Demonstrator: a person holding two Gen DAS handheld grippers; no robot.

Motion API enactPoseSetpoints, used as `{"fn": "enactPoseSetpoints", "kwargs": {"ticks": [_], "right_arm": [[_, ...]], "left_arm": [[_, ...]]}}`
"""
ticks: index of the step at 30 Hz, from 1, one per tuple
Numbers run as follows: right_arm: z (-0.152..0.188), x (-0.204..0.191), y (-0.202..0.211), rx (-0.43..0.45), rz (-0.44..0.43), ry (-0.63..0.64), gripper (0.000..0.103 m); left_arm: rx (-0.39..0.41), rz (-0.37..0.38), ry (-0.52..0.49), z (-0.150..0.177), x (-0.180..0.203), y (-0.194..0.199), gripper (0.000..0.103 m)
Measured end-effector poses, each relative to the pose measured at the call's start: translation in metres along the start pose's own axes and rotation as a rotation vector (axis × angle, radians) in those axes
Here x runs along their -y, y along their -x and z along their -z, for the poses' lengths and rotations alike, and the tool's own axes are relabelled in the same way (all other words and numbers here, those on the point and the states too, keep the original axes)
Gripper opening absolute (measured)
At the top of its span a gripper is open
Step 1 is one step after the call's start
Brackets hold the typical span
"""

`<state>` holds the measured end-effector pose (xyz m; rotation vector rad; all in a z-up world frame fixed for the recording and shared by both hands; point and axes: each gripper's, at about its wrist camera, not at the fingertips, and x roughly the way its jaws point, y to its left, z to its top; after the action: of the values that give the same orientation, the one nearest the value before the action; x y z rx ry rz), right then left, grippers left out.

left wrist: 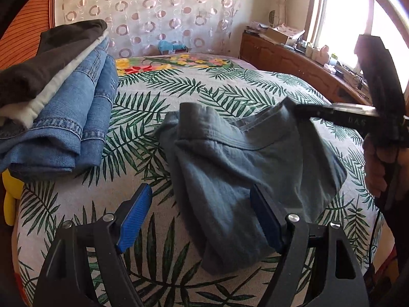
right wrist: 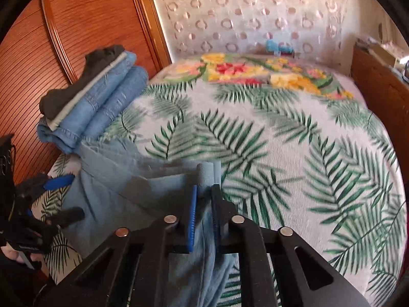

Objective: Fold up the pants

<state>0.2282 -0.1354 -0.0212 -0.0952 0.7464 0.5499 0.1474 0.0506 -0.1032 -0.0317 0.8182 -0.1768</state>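
Nearest to the left wrist camera, the left gripper (left wrist: 202, 220) stood with its blue pads (left wrist: 134, 217) wide apart and pointed down at the bed, and the near lobe of the grey-blue pants (left wrist: 230, 163) lay partly between them, resting against the right pad without being pressed. The pants were crumpled in a heap on the palm-leaf bedspread (left wrist: 143, 117), with the waistband side raised toward the right, where the right gripper (right wrist: 204, 212) had its jaws clamped together on a fold of the cloth and held that corner up from the bed. From the left jaws the garment therefore ran forward and to the right, so its long axis seemed to go from the left gripper toward the lifted corner. By my judgement the left gripper was the nearer one to the free low end, and it needed only to close on that end so the two hands could stretch the pants flat. A stack of folded jeans (left wrist: 69, 117) with a dark garment (left wrist: 48, 61) on top lay to the left, near but apart from the pants. Open bedspread beyond the heap gave room, and nothing stood in the way.
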Motion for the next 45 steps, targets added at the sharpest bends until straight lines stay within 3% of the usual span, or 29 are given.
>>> {"fn": "enactPoseSetpoints", "kwargs": {"ticks": [3, 13, 17, 20, 29, 36, 44, 45], "right_arm": [[-0.004, -0.004, 0.004, 0.045, 0.03, 0.015, 0.007], [0.004, -0.005, -0.013, -0.016, 0.052, 0.006, 0.008], [0.013, -0.014, 0.006, 0.008, 0.078, 0.043, 0.012], [0.025, -0.017, 0.022, 0.025, 0.067, 0.045, 0.023], [0.075, -0.022, 0.057, -0.007, 0.044, 0.036, 0.028], [0.092, -0.027, 0.065, -0.016, 0.039, 0.031, 0.034], [0.099, -0.025, 0.064, -0.018, 0.019, 0.034, 0.033], [0.099, -0.025, 0.064, -0.016, 0.015, 0.042, 0.023]], "left_arm": [[-0.007, 0.0, 0.007, 0.002, -0.001, -0.004, 0.08], [-0.017, 0.007, 0.013, 0.005, -0.002, -0.007, 0.08], [-0.014, 0.01, 0.018, 0.005, -0.003, -0.007, 0.08], [-0.014, 0.008, 0.018, 0.005, -0.002, -0.008, 0.08], [-0.014, 0.009, 0.019, 0.005, -0.002, -0.007, 0.08], [-0.014, 0.008, 0.018, 0.005, -0.002, -0.007, 0.08], [-0.014, 0.007, 0.017, 0.005, -0.002, -0.008, 0.08], [-0.015, 0.007, 0.018, 0.006, -0.002, -0.008, 0.08]]}}
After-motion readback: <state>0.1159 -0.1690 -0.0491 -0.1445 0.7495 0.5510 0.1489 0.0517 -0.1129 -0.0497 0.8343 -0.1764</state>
